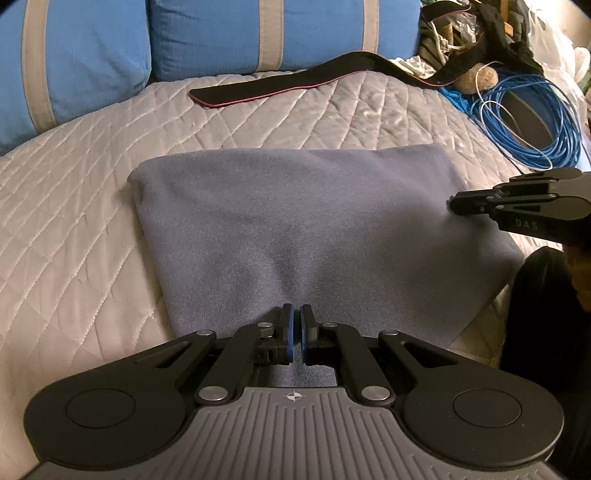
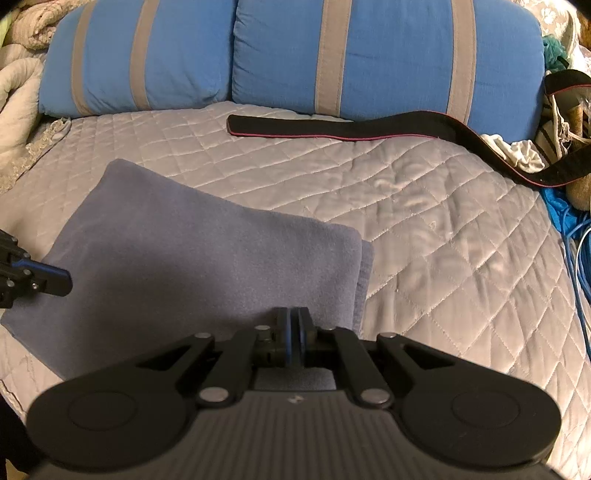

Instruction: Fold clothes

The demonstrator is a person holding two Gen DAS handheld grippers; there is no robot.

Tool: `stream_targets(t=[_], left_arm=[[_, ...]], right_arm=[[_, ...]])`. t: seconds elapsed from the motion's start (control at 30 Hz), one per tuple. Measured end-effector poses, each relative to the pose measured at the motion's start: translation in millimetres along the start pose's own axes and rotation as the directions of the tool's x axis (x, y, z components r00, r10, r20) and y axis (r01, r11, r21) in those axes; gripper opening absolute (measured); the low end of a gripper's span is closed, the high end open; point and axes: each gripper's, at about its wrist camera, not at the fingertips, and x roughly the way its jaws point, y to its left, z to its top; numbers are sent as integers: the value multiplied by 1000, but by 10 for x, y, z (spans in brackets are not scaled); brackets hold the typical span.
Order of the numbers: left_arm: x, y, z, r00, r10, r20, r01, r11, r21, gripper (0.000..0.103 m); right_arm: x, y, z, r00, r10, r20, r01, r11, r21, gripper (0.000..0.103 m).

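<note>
- The left wrist view alone shows a coil of blue cable [image 1: 532, 122] at the bed's far right, beside a heap of dark clutter [image 1: 476, 33]; the right wrist view alone shows a rumpled pale blanket [image 2: 18, 92] at the bed's left edge.
- One folded grey-blue cloth [image 1: 306, 229] lies flat on the quilted bedspread [image 1: 74, 229], near its front edge, with doubled layers showing along its right side in the right wrist view.
- The left tool [image 1: 295, 325] points steeply down at the cloth's near edge, jaws closed, blue pads all but touching; I cannot tell if fabric is pinched between them.
- The right tool [image 2: 294, 326] also tilts down over the cloth's right part; its pads look nearly together, and whether they grip cloth I cannot tell.
- Each tool shows at the edge of the other's view, low over the cloth.
- Count: two tools, two blue pillows [image 2: 388, 55] with grey stripes, one black strap [image 2: 332, 127] with a red edge lying before the pillows.
</note>
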Motion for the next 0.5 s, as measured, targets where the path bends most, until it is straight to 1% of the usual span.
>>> stream_targets(t=[0.1, 0.13, 0.17, 0.2, 0.23, 0.27, 0.3, 0.33, 0.37, 0.4, 0.43, 0.47, 0.5], left_arm=[[-53, 21, 32, 1000, -14, 6, 14, 1000, -8, 5], [-81, 33, 48, 1000, -21, 9, 21, 1000, -12, 5], [-141, 64, 70, 999, -34, 27, 35, 999, -28, 5], [-220, 109, 90, 997, -51, 61, 54, 997, -46, 5], [-300, 157, 108, 993, -67, 98, 74, 995, -64, 7], [-384, 219, 131, 988, -75, 136, 87, 993, -83, 17], [-439, 283, 151, 985, -71, 159, 89, 990, -109, 25], [-487, 347, 171, 982, -64, 177, 89, 987, -136, 44], [-509, 414, 185, 981, -54, 186, 86, 982, -170, 57], [-525, 481, 196, 980, -43, 192, 83, 975, -205, 60], [-541, 549, 208, 980, -32, 198, 80, 967, -240, 62], [-540, 612, 210, 979, -29, 201, 85, 959, -272, 63], [-536, 673, 211, 979, -29, 204, 91, 949, -303, 63]], right_arm=[[-20, -10, 2, 1000, 7, 7, -7, 1000, 2, 22], [-38, -29, 2, 1000, 17, 11, -17, 1000, 9, 26], [-64, -65, 2, 999, 37, 16, -37, 999, 25, 39], [-97, -107, 2, 998, 60, 24, -61, 997, 45, 47], [-141, -164, 0, 995, 88, 38, -91, 993, 71, 61], [-180, -217, 0, 993, 109, 51, -113, 989, 91, 70], [-210, -260, 2, 992, 115, 58, -121, 987, 102, 73], [-240, -304, 5, 990, 122, 65, -129, 985, 113, 78], [-264, -350, 8, 989, 129, 71, -137, 983, 124, 85], [-278, -402, 12, 988, 135, 75, -145, 980, 137, 89], [-288, -455, 17, 987, 144, 78, -154, 976, 151, 99], [-292, -513, 20, 984, 157, 81, -168, 971, 171, 103], [-288, -574, 22, 982, 172, 81, -184, 963, 195, 103]])
